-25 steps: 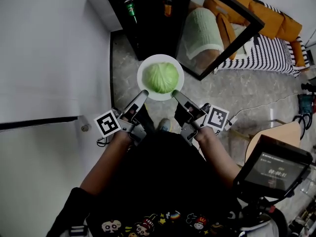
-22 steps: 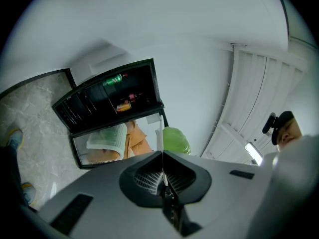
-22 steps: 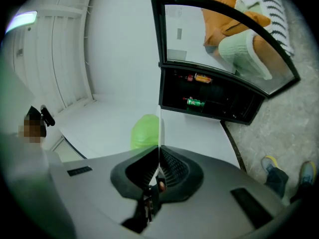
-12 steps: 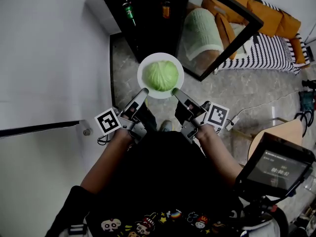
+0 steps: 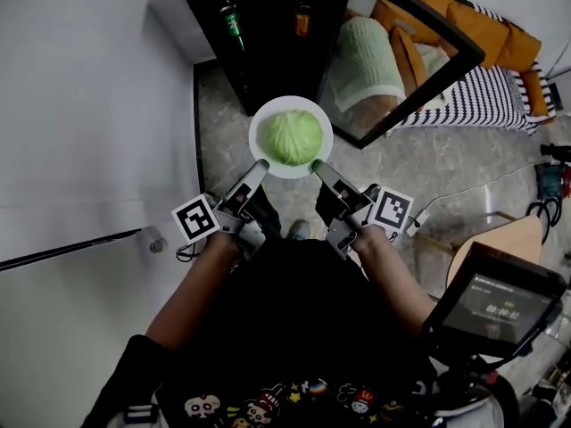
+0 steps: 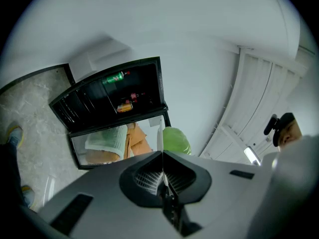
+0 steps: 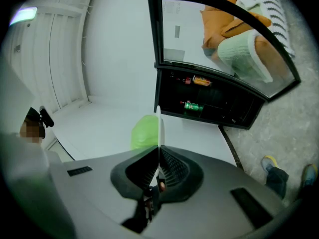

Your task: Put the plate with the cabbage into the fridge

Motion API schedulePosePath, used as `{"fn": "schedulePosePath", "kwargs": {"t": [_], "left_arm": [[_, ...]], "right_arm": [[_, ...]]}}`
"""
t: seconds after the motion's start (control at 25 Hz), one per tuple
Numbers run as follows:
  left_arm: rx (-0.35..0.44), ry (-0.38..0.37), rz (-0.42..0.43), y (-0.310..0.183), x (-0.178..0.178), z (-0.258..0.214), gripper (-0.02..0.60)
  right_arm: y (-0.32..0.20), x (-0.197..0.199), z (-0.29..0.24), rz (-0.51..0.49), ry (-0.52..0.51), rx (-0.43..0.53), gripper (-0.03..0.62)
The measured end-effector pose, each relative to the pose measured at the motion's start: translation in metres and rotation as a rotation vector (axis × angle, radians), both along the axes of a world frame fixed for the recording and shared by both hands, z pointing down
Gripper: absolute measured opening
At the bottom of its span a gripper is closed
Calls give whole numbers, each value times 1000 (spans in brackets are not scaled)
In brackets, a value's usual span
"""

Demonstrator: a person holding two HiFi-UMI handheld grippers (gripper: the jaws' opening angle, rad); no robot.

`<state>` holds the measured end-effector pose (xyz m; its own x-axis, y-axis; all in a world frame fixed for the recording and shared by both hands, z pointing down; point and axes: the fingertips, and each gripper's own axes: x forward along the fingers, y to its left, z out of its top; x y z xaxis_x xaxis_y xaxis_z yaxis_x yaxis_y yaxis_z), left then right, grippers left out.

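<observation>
A white plate (image 5: 258,134) carries a green cabbage (image 5: 291,136) and hangs in the air just in front of the open black fridge (image 5: 268,34). My left gripper (image 5: 260,165) is shut on the plate's near-left rim and my right gripper (image 5: 315,166) is shut on its near-right rim. In the left gripper view the plate (image 6: 160,139) shows edge-on between the jaws with the cabbage (image 6: 176,140) behind it. The right gripper view shows the plate (image 7: 159,126) edge-on, the cabbage (image 7: 144,132) to its left and the fridge (image 7: 214,101) ahead.
The fridge's glass door (image 5: 406,56) stands open to the right, mirroring a sofa. Bottles and a can (image 5: 233,13) stand on the fridge shelves. A white wall (image 5: 89,105) runs along the left. A round wooden table (image 5: 500,239) and a screen (image 5: 491,306) are at the lower right.
The plate with the cabbage has edged slightly forward toward the fridge opening, both grippers still clamped on its rim.
</observation>
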<state>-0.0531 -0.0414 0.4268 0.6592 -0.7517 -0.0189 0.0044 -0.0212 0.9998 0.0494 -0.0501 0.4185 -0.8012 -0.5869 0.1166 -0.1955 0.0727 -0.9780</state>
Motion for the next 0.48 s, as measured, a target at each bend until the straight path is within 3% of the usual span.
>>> {"fn": "schedulePosePath", "kwargs": {"t": [0.48], "left_arm": [[-7, 2, 6, 0, 0, -1, 8]], "right_arm": [[1, 0, -1, 13, -16, -4, 12]]}}
